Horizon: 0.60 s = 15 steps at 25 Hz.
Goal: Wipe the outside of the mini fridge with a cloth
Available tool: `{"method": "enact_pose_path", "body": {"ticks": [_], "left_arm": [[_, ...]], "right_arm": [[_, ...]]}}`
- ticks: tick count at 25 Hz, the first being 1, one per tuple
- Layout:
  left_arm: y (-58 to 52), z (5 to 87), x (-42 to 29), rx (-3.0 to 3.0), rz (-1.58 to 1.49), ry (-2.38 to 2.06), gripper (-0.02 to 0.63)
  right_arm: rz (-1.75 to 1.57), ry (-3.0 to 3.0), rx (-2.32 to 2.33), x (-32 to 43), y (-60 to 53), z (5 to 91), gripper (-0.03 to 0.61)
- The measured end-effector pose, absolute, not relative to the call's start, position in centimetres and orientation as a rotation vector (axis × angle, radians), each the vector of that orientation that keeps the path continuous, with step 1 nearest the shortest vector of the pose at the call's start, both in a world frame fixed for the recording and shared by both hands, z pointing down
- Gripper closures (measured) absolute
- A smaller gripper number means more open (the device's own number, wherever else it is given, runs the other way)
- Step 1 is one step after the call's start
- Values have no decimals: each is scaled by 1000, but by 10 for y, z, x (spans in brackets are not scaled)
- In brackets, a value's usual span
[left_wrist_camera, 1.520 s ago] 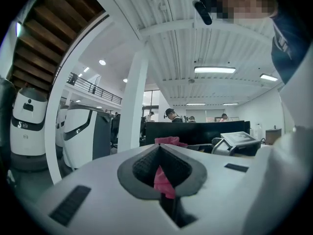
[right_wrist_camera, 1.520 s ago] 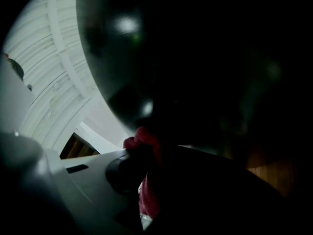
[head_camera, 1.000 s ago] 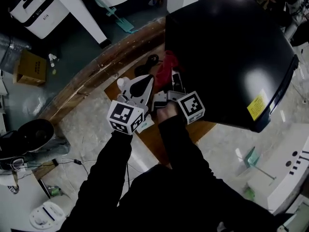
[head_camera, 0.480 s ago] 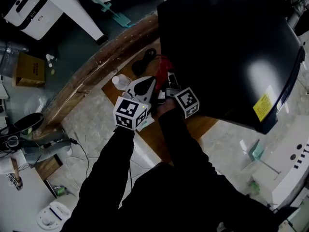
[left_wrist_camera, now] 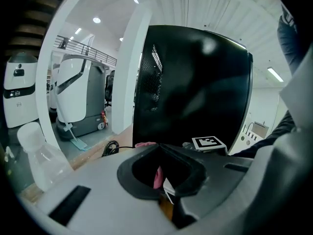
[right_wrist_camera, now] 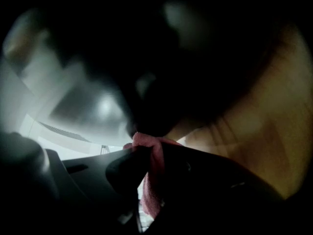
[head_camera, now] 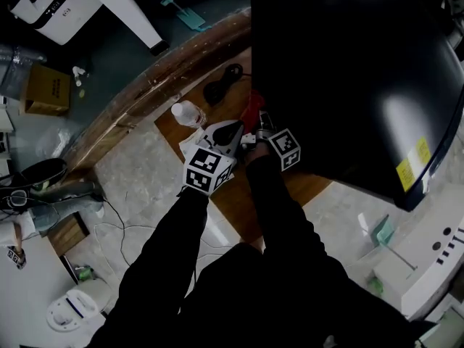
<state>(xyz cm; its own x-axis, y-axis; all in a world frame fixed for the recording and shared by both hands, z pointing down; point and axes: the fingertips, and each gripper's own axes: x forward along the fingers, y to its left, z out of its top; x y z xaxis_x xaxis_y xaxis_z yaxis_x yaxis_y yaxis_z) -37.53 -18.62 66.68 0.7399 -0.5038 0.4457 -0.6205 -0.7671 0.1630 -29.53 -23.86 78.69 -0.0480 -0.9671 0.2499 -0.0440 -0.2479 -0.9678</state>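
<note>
The right gripper point(right_wrist_camera: 146, 150) is clamping the pink cloth point(right_wrist_camera: 148, 192) beside the mini fridge point(head_camera: 348, 71); the left gripper point(left_wrist_camera: 157, 148) is hovering near, jaws together

- Mini fridge point(head_camera: 348, 71): black, glossy, upright, with a yellow label near one edge; stands directly ahead of the right gripper point(head_camera: 255, 127).
- Cloth point(right_wrist_camera: 149, 170): pink-red, bunched, pinched between the right gripper's jaws, up at the fridge's side.
</note>
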Motion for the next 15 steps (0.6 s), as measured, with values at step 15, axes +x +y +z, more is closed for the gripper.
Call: {"method": "enact_pose_path", "body": {"ticks": [15], "left_arm": [[-153, 571, -426, 2631, 299, -1041, 607]], "right_arm": [[-1367, 1565, -1252, -353, -197, 657, 514]]}}
